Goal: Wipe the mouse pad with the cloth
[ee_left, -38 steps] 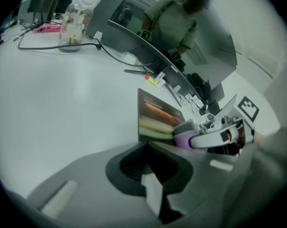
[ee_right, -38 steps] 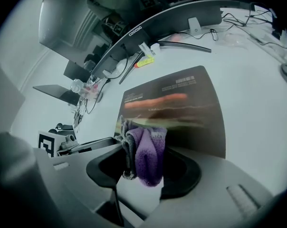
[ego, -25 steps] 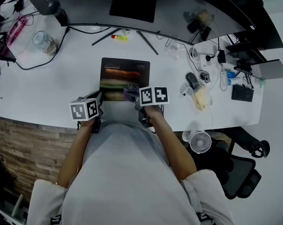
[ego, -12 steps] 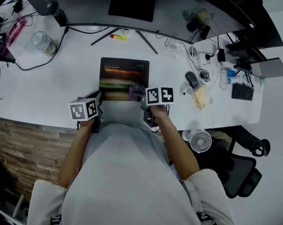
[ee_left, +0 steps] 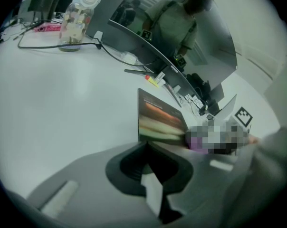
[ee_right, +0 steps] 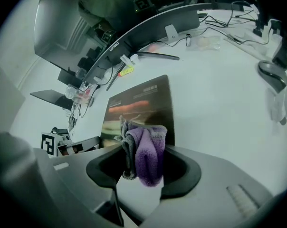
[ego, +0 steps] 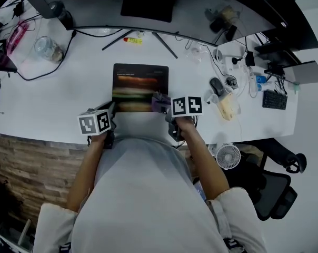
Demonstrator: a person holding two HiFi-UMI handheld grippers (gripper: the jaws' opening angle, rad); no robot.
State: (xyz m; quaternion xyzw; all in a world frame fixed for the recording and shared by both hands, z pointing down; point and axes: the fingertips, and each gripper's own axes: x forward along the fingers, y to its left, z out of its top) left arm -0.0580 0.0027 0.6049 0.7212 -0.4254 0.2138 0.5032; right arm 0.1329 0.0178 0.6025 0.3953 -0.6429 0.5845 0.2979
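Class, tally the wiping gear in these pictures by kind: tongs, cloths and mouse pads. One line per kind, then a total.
tongs: 2 (left tongs, right tongs)
cloth: 1
mouse pad: 1
Total: 4

Head view steeply down over desk [ego: 53,88], gripper views low along it — all share the mouse pad [ego: 140,87]
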